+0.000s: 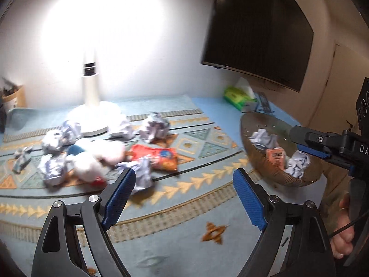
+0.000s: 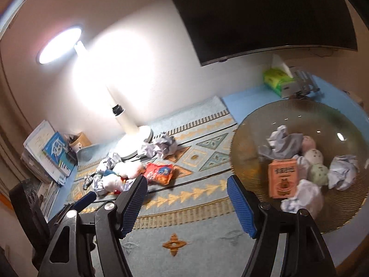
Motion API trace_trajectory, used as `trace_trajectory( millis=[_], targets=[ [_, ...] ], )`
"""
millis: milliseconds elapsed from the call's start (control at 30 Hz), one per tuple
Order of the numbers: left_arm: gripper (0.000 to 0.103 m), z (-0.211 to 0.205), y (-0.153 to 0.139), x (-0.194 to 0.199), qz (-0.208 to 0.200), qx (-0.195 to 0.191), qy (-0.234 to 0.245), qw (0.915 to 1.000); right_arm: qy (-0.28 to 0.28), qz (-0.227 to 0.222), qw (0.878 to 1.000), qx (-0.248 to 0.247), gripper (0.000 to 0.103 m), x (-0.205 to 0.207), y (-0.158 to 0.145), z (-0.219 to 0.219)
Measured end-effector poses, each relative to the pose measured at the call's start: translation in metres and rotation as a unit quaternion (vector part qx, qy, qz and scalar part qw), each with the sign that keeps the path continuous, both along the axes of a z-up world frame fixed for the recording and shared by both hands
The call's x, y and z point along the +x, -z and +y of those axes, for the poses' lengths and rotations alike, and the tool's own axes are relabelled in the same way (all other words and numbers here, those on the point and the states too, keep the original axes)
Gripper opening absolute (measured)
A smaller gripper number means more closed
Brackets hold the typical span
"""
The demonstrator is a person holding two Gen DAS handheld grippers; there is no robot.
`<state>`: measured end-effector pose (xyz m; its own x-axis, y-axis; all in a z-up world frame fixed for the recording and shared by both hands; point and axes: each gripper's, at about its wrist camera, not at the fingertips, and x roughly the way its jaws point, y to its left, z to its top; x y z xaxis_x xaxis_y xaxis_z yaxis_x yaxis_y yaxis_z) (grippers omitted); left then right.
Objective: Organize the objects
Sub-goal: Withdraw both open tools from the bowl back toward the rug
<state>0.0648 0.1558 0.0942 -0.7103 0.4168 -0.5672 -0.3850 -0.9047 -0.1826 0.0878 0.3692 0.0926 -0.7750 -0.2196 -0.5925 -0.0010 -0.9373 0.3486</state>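
Both my grippers hang over the patterned rug [image 1: 189, 198], fingers spread wide and empty: left gripper [image 1: 184, 194], right gripper [image 2: 186, 198]. Crumpled paper balls [image 1: 154, 127], a plush toy [image 1: 96, 159] and an orange snack bag [image 1: 159, 157] lie scattered by the lamp base [image 1: 96, 117]. The brown bowl [image 2: 322, 115] to the right holds paper, a pink box [image 2: 282, 177] and small plushies.

— What's lighting the room?
— A white lamp [image 2: 129, 124] is standing far on the patterned rug [image 2: 203, 249], glaring onto the pale wall [image 2: 147, 34].
— And to the right?
— A dark screen [image 1: 258, 30] is hanging there; papers [image 2: 43, 152] are piling up far left.
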Motion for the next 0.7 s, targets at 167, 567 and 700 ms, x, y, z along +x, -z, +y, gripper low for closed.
trace_trajectory(
  millis=[167,567,700],
  targets=[
    [0.086,-0.076,0.022,-0.010,-0.016,-0.014,-0.089,0.9958,-0.042,-0.026,0.999,-0.018,0.070,-0.027,0.034,-0.049],
    [0.086,-0.143,0.054,-0.025,-0.025,-0.034,-0.162,0.9859,-0.007,-0.047,0.999,0.015,0.070,-0.055,0.083,-0.092],
    [0.086,-0.155,0.057,-0.028,-0.041,-0.005,-0.172,0.9842,0.026,-0.027,0.999,0.031,0.070,-0.050,0.080,-0.086]
  ],
)
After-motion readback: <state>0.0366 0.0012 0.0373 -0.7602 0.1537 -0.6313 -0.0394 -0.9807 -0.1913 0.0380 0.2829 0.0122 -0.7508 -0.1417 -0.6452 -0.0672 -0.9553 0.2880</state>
